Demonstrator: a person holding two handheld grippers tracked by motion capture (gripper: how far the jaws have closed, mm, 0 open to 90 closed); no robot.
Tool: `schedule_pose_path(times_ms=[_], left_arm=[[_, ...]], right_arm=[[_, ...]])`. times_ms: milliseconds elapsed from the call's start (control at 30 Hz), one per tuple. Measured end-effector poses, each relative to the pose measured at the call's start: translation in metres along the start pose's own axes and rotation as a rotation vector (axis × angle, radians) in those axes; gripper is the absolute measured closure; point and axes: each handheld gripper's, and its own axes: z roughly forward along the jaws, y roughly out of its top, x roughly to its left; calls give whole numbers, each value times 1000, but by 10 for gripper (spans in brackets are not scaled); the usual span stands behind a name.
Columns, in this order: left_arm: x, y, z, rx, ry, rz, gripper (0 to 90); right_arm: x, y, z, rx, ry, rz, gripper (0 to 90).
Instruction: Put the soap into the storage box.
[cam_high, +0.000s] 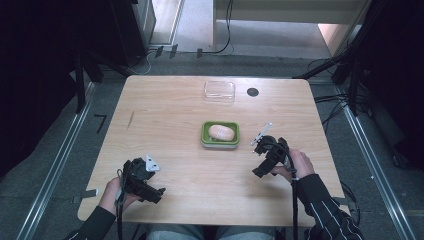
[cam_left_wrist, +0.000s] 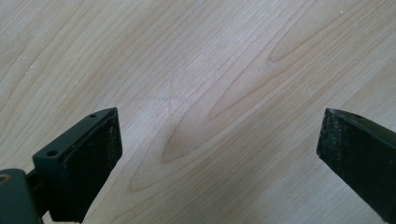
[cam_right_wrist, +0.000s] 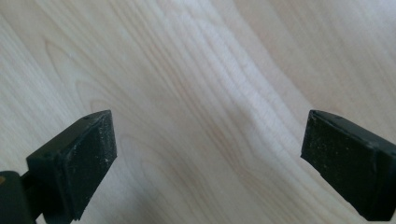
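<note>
A green tray (cam_high: 205, 136) in the middle of the wooden table (cam_high: 170, 105) holds a pale bread roll (cam_high: 221, 132). Behind it lies a clear plastic lid (cam_high: 219, 91). My left gripper (cam_high: 150, 192) rests near the front left edge, held by a hand. In its own view the left gripper (cam_left_wrist: 219, 140) is open over bare wood. To the right of the tray, a hand holds my right gripper (cam_high: 261, 167). In the right gripper view, the right gripper (cam_right_wrist: 208, 140) also stands open with nothing between its pads.
A small black disc (cam_high: 252, 92) sits on the table to the right of the clear lid. Cables and dark stands surround the table on the floor. Bare wood lies between the two grippers.
</note>
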Motion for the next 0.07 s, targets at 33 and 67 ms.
schedule_pose_path(times_ms=[33,67], left_arm=[[0,1,1,4,1,6,5],[0,1,1,4,1,6,6]], right_arm=[[0,-4,2,9,2,-5,39],[0,-4,2,9,2,-5,39]])
